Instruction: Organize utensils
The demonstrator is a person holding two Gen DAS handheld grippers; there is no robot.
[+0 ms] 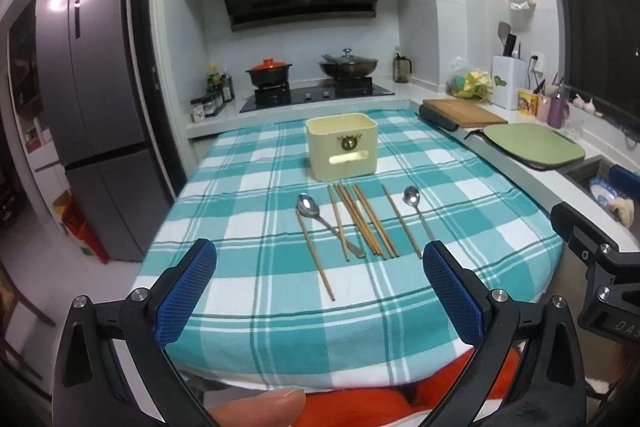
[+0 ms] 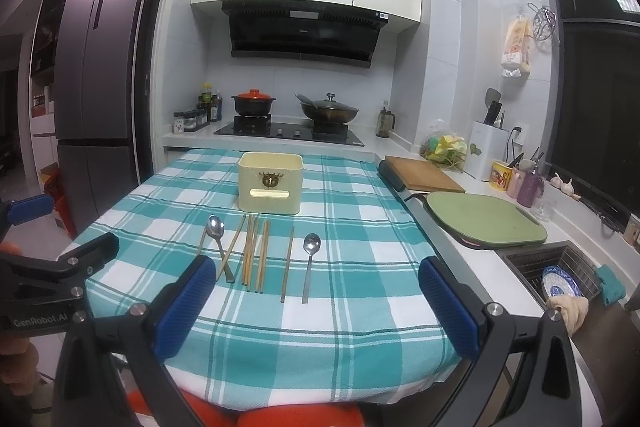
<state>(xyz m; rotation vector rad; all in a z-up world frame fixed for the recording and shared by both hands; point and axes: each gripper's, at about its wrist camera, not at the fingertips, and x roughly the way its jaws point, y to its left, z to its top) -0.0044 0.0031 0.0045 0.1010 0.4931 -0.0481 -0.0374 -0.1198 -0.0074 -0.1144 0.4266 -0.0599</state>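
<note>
A cream utensil holder box (image 1: 342, 146) (image 2: 270, 183) stands upright on a teal checked tablecloth (image 1: 248, 195) (image 2: 352, 235). In front of it lie several wooden chopsticks (image 1: 366, 219) (image 2: 254, 253) and two metal spoons, one at the left (image 1: 309, 206) (image 2: 215, 227) and one at the right (image 1: 412, 195) (image 2: 311, 243). My left gripper (image 1: 320, 291) is open and empty, held above the table's near edge. My right gripper (image 2: 318, 301) is open and empty, also near the front edge. Each gripper's body shows at the side of the other's view.
A stove (image 2: 288, 133) with a red-lidded pot (image 2: 253, 101) and a wok (image 2: 329, 109) stands behind the table. Cutting boards (image 2: 486, 219) and a sink (image 2: 560, 275) with a dish lie to the right. A fridge (image 1: 92, 99) stands left.
</note>
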